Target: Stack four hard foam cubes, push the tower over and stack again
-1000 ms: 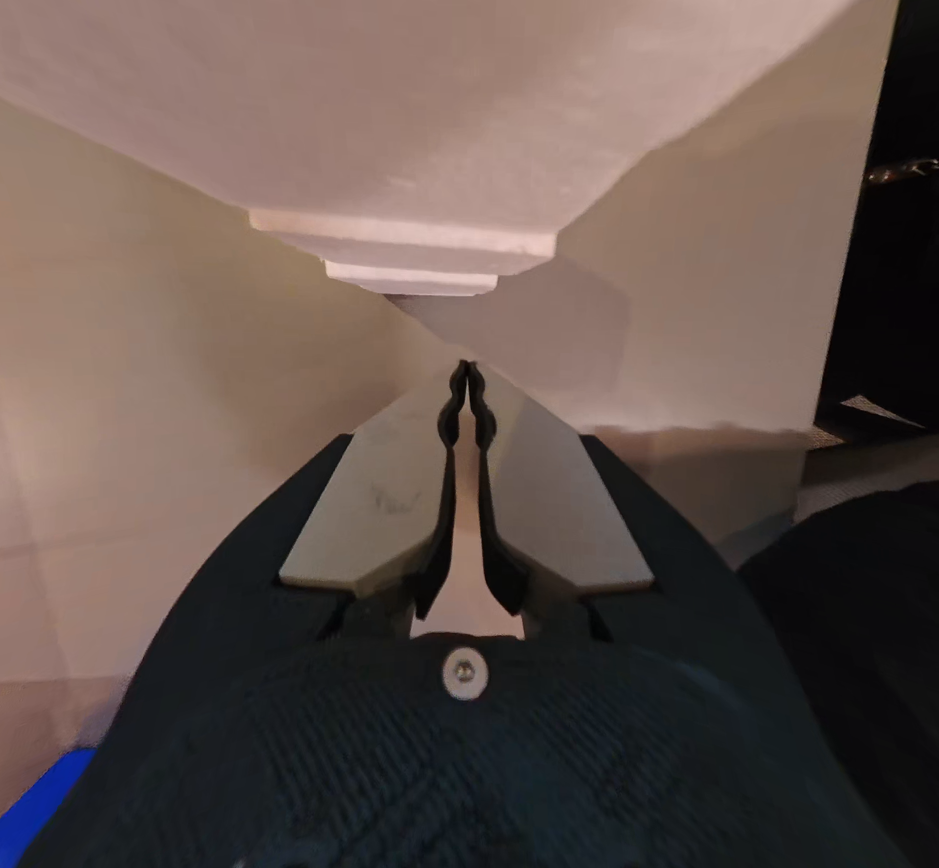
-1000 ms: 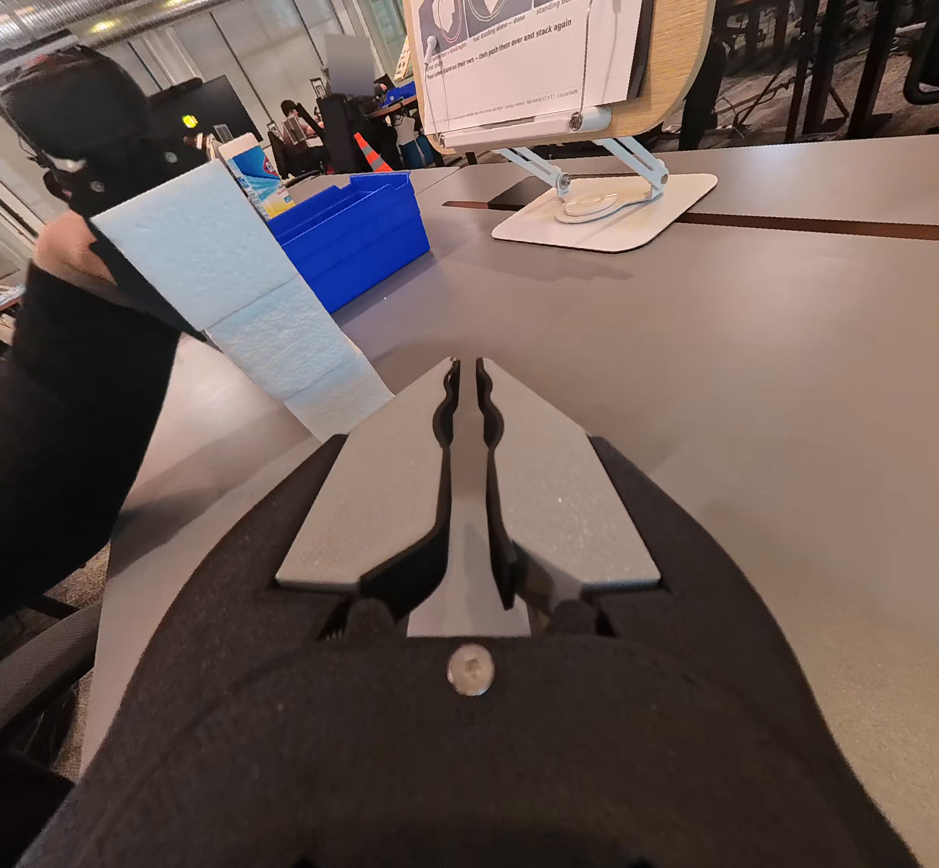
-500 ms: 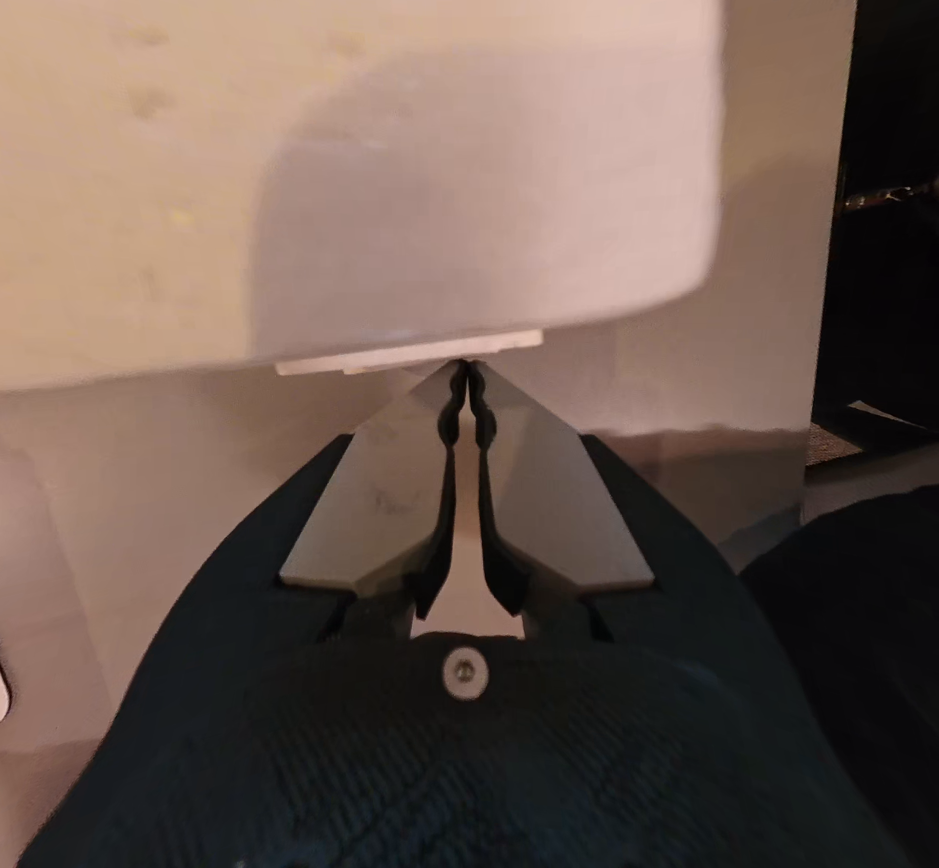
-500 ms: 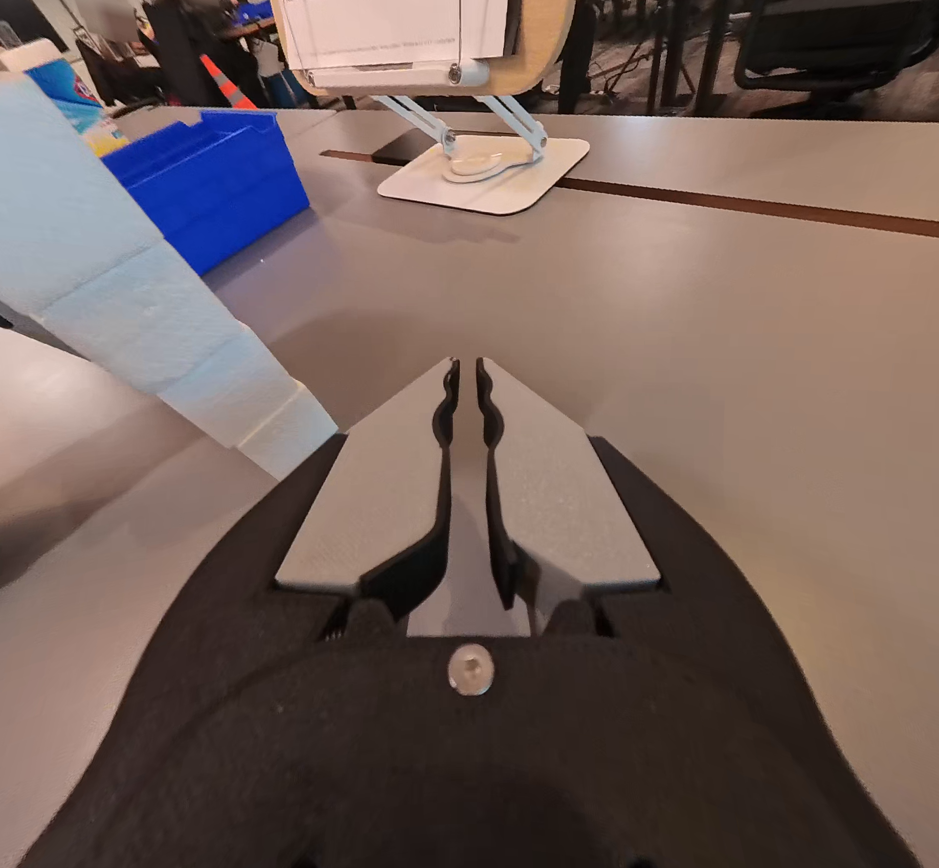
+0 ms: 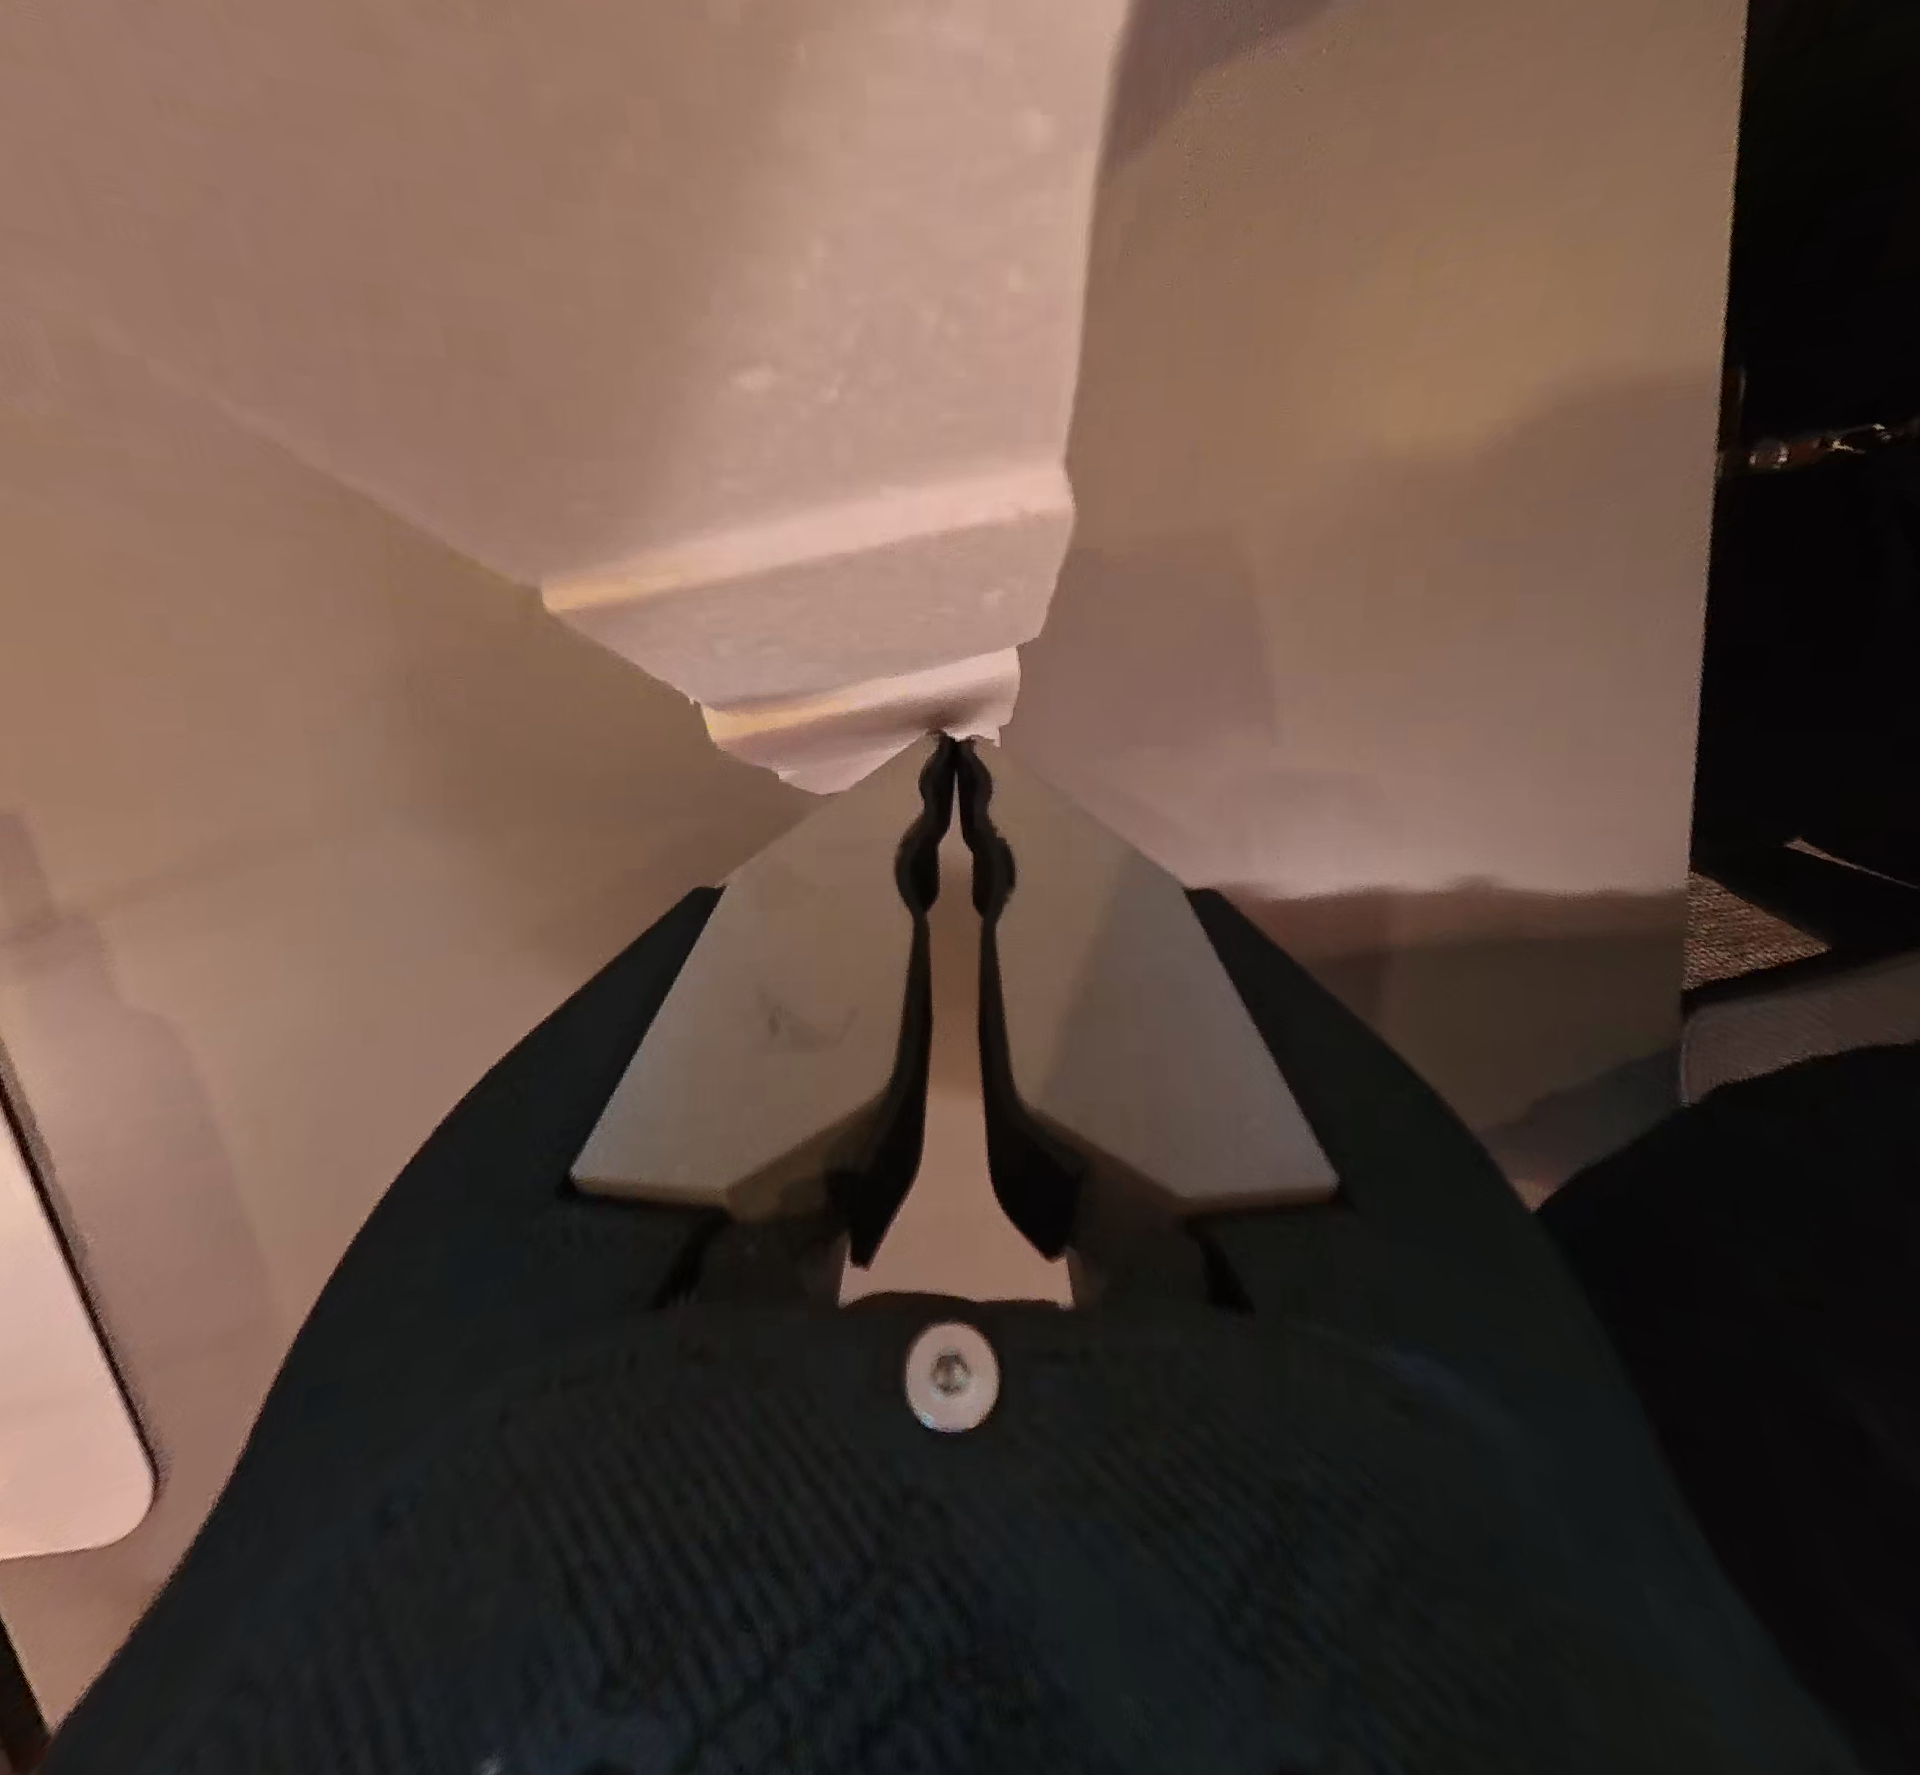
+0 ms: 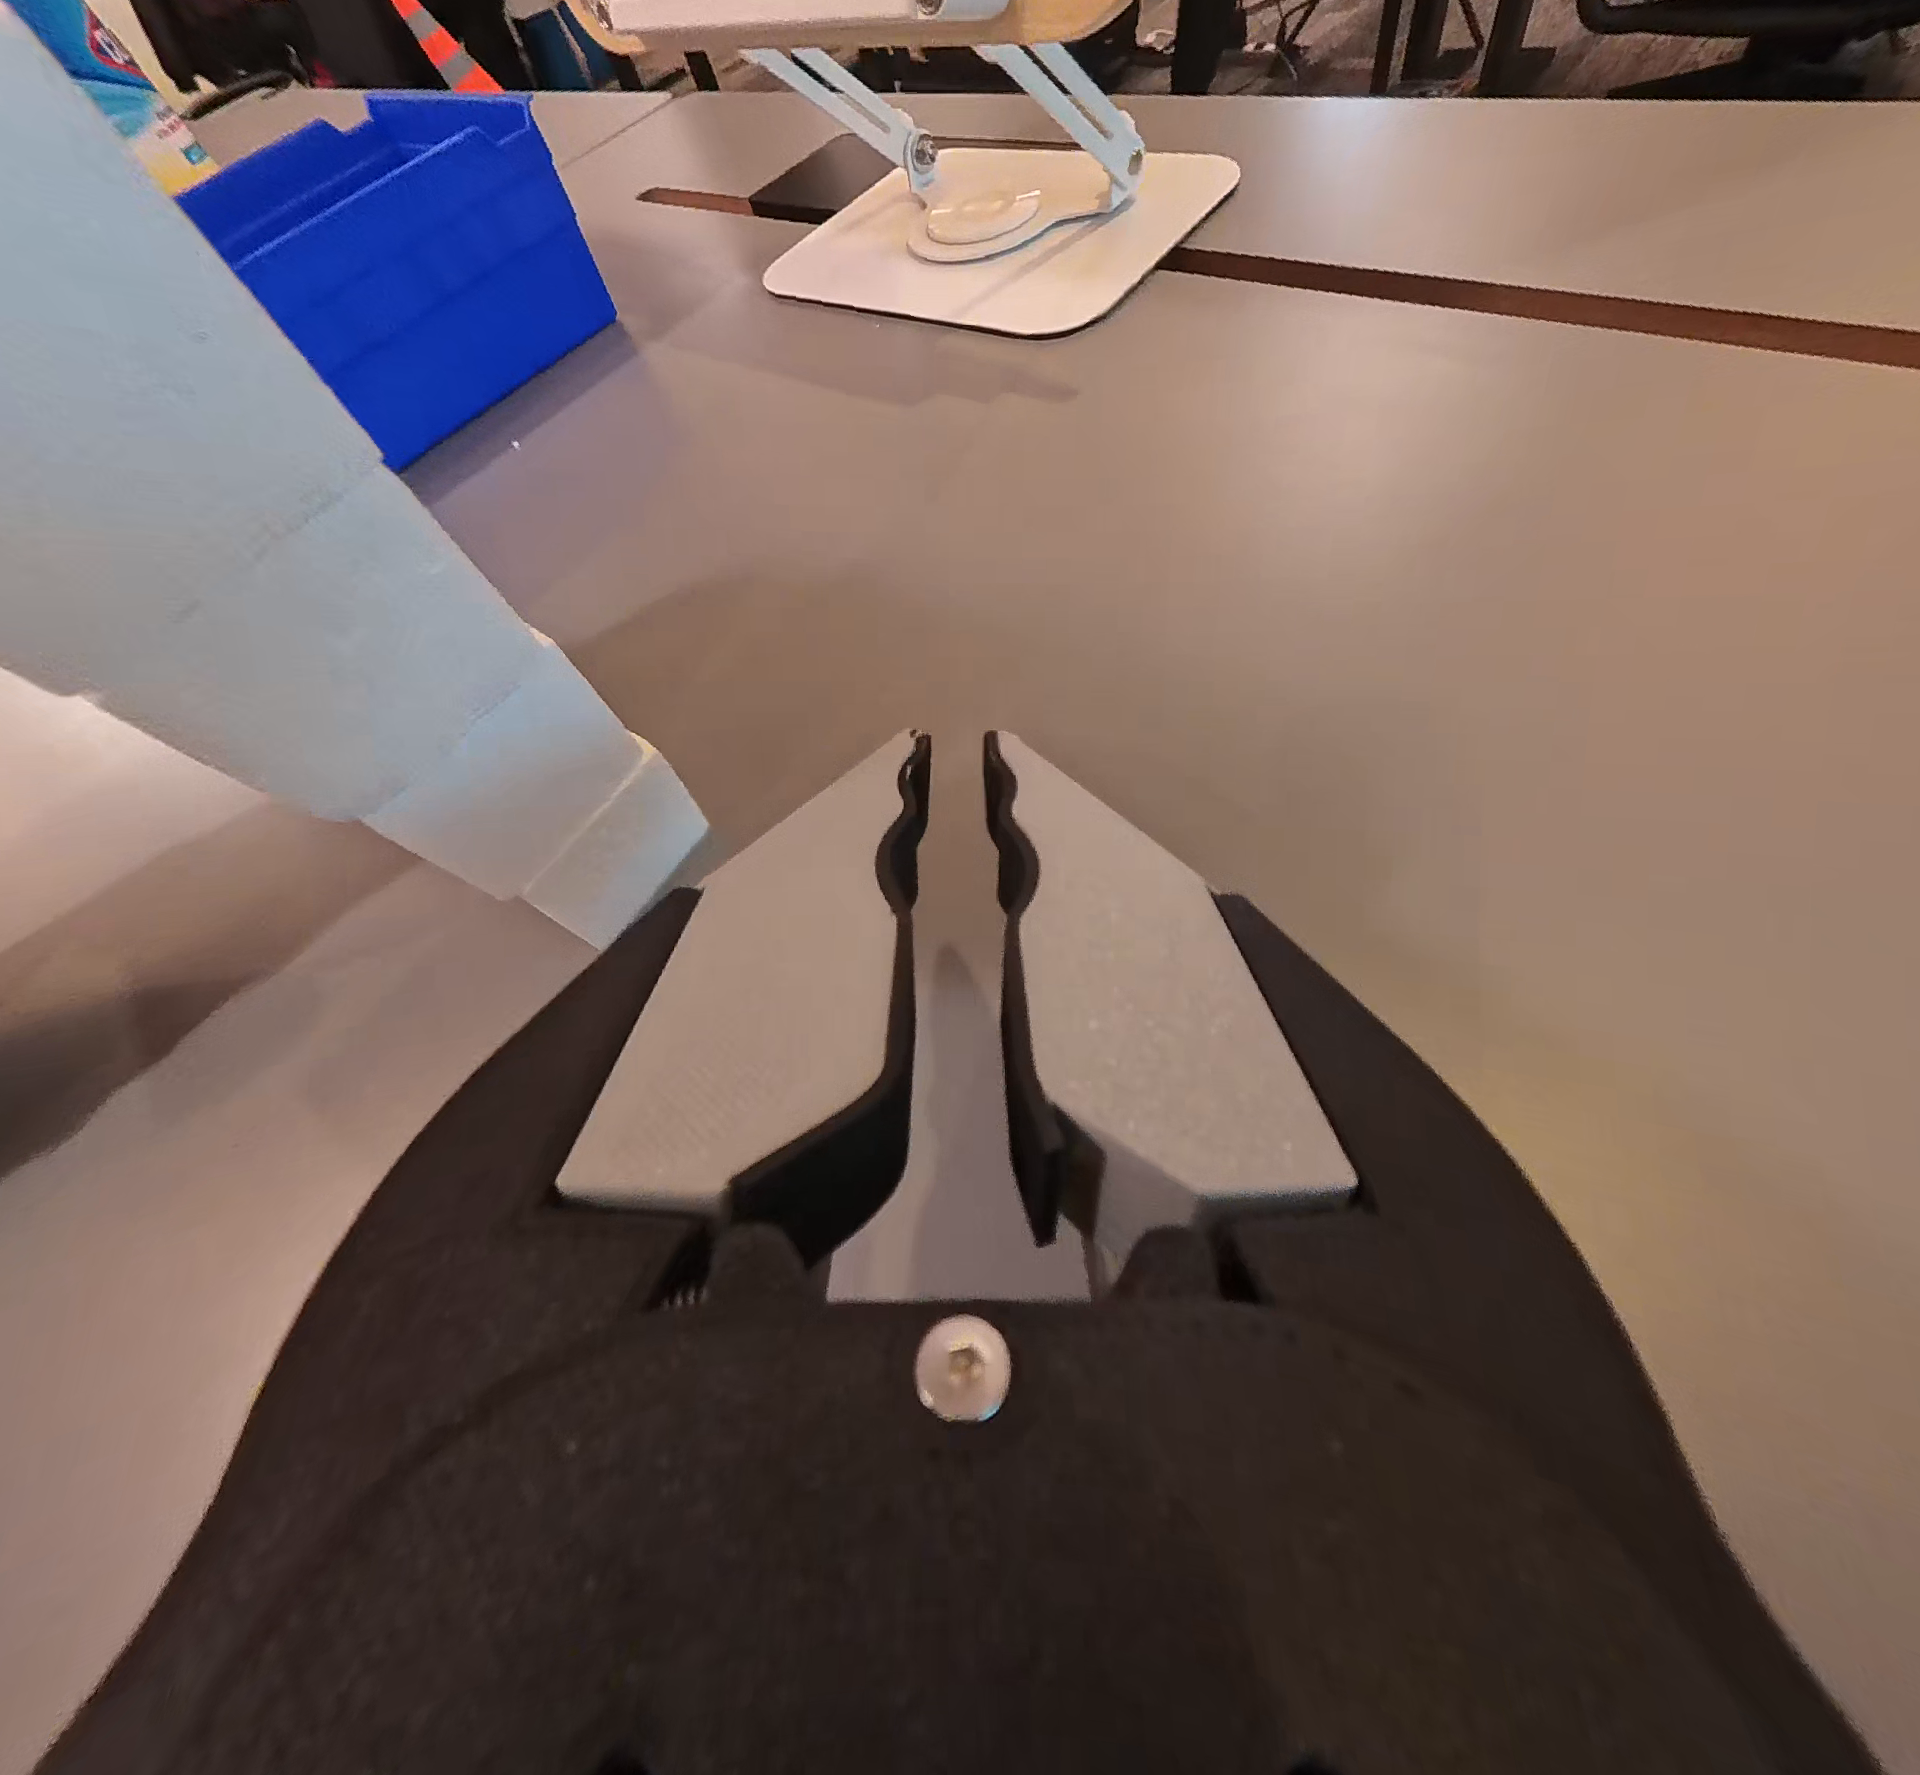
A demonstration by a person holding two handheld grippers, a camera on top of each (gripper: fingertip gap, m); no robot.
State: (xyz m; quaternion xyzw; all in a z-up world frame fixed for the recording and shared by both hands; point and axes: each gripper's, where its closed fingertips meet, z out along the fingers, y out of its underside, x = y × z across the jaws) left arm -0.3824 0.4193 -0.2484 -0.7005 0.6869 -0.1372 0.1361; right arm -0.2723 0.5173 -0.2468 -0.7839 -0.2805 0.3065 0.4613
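A tower of pale foam cubes fills the left wrist view, seen from its top end down to its narrow far end on the table. My left gripper is shut and empty, and its tips meet the tower's far end in the picture. In the right wrist view the same tower leans from the table up and to the left, out of frame. My right gripper is shut with a thin slit, empty, low over the table, just right of the tower's foot.
A blue bin stands behind the tower. A document stand on a white base plate is at the back centre, on a dark seam across the table. The table's edge and dark chairs lie to the right in the left wrist view. One gripper's finger ends stand about 15 centimetres off the other's.
In the right wrist view the tower has come closer and larger at the left as that gripper turned and dropped lower. In the left wrist view the tower has swung across the picture. Both grippers stayed shut.
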